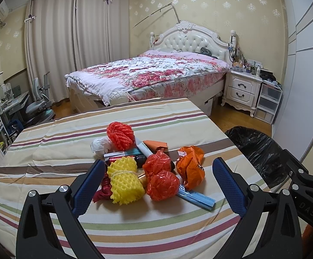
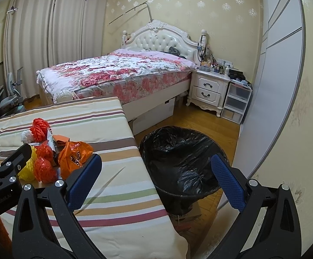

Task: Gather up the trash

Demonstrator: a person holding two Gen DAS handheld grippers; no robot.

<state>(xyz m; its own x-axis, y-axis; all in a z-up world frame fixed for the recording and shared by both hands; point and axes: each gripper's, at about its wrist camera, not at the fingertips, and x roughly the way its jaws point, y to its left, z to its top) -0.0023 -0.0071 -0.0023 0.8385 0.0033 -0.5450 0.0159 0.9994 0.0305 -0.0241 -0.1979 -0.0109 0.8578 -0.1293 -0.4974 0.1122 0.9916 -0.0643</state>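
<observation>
A heap of trash lies on the striped table (image 1: 48,151): a yellow foam net (image 1: 124,181), two red bag balls (image 1: 162,184), an orange bag (image 1: 191,168), a red-orange foam net (image 1: 120,135), a white wad (image 1: 99,144), a blue tube (image 1: 197,198) and small boxes. My left gripper (image 1: 158,185) is open, its fingers on either side of the near part of the heap, holding nothing. My right gripper (image 2: 156,179) is open and empty, hovering between the table edge and the black-lined bin (image 2: 178,151). The heap also shows in the right wrist view (image 2: 48,157).
The bin stands on the wood floor right of the table, also in the left wrist view (image 1: 258,149). A bed (image 1: 147,75), a white nightstand (image 1: 240,88) and plastic drawers (image 1: 268,101) stand behind. A desk and chair (image 1: 37,103) are at left.
</observation>
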